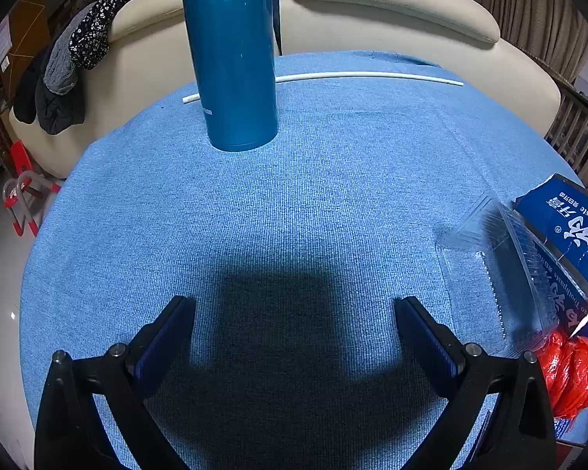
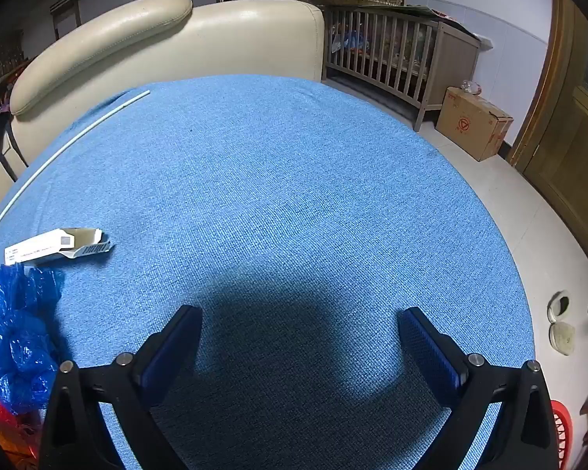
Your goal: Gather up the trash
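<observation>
My left gripper (image 1: 294, 305) is open and empty above the blue tablecloth (image 1: 333, 180). At its right lie a clear plastic tray (image 1: 494, 266), a blue toothpaste box (image 1: 568, 231) and a crumpled red plastic bag (image 1: 572, 372). My right gripper (image 2: 300, 315) is open and empty over the cloth (image 2: 294, 180). At its left lie an opened white carton (image 2: 55, 248), a crumpled blue plastic bag (image 2: 15, 329) and a red bag (image 2: 0, 423). A thin white tube (image 1: 372, 75) lies along the table's far edge; it also shows in the right wrist view (image 2: 58, 152).
A tall blue flask (image 1: 235, 58) stands upright ahead of my left gripper. A cream sofa (image 2: 156, 47) backs the table, with clothes (image 1: 66, 66) draped over it. A wooden crib (image 2: 392, 58), a cardboard box (image 2: 472, 123) and a red basket (image 2: 562, 431) are to the right.
</observation>
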The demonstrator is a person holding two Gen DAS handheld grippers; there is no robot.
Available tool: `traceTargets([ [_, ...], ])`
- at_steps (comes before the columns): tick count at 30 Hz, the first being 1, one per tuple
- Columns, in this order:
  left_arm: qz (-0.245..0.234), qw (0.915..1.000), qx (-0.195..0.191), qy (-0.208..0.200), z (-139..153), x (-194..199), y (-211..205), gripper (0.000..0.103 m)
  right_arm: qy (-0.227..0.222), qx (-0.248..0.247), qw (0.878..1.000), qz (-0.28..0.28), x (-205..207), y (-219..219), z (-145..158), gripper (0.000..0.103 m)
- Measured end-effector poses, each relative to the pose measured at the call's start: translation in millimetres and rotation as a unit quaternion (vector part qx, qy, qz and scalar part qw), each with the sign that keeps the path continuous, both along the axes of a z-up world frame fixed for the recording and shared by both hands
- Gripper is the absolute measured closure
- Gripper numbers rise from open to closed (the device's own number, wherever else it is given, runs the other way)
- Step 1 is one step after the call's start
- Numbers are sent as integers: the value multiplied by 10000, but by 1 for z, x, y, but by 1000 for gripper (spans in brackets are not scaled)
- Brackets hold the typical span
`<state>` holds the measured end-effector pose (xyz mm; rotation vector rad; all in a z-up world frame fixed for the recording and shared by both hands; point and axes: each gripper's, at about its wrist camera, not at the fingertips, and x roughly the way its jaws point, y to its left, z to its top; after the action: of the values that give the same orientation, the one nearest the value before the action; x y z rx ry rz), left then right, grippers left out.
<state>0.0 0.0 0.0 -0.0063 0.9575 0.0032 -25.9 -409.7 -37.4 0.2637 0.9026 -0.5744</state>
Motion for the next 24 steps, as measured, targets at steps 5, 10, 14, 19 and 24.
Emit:
traceTargets([
  [5, 0, 10000, 2, -1, 0, 0, 0, 0, 0, -1, 10000, 2, 0, 0, 0, 0],
  [10, 0, 10000, 0, -1, 0, 0, 0, 0, -1, -1, 10000, 3, 0, 0, 0, 0],
  [14, 0, 10000, 1, 0, 0, 0, 0, 0, 0, -2, 10000, 5, 0, 0, 0, 0],
  [19, 0, 10000, 4, 1, 0, 0, 0, 0, -8, 5, 10000, -11, -1, -1, 0, 0],
  [24, -139, 9999, -31, -15, 2, -4, 3, 0, -10, 5, 10000, -8, -1, -1, -1, 0],
])
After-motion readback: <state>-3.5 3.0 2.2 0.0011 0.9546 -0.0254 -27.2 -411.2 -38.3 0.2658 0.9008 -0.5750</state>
